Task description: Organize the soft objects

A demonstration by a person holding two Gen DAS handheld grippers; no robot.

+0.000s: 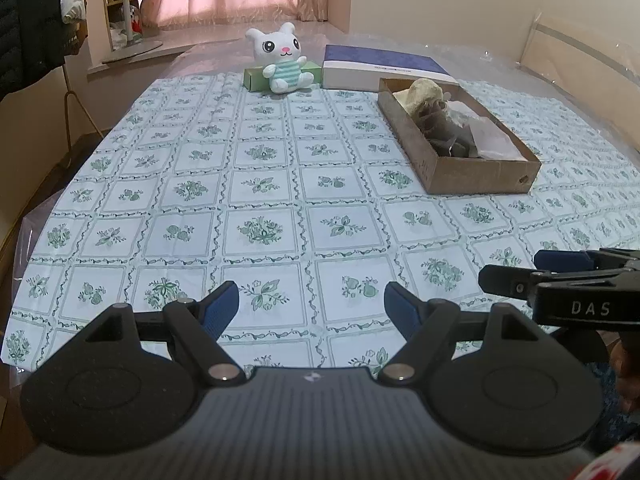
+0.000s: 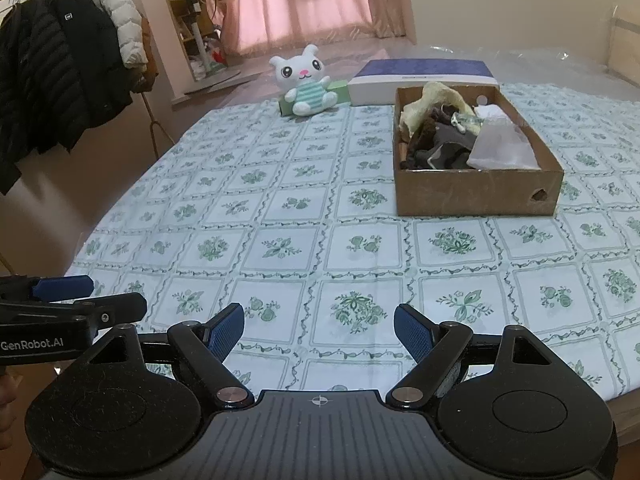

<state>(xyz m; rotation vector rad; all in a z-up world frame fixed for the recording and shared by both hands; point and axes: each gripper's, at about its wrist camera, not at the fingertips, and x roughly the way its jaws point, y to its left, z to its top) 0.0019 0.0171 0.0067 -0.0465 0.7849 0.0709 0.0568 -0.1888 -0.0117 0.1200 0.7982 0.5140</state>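
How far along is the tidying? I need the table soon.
Done: soft cloth items already sit in the cardboard box. In hand: nothing; the left gripper and right gripper are both open above the tablecloth. Left: the plush toy is outside the box, leaning on a green box.

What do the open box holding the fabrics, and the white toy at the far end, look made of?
Open box: plain brown cardboard by its look, matte, with raw-edged walls and a punched hole in the front.
White toy: plush fabric, apparently stuffed; fuzzy matte surface, rounded limbs, striped cloth belly. The eyes may be printed or stitched; I can't tell.
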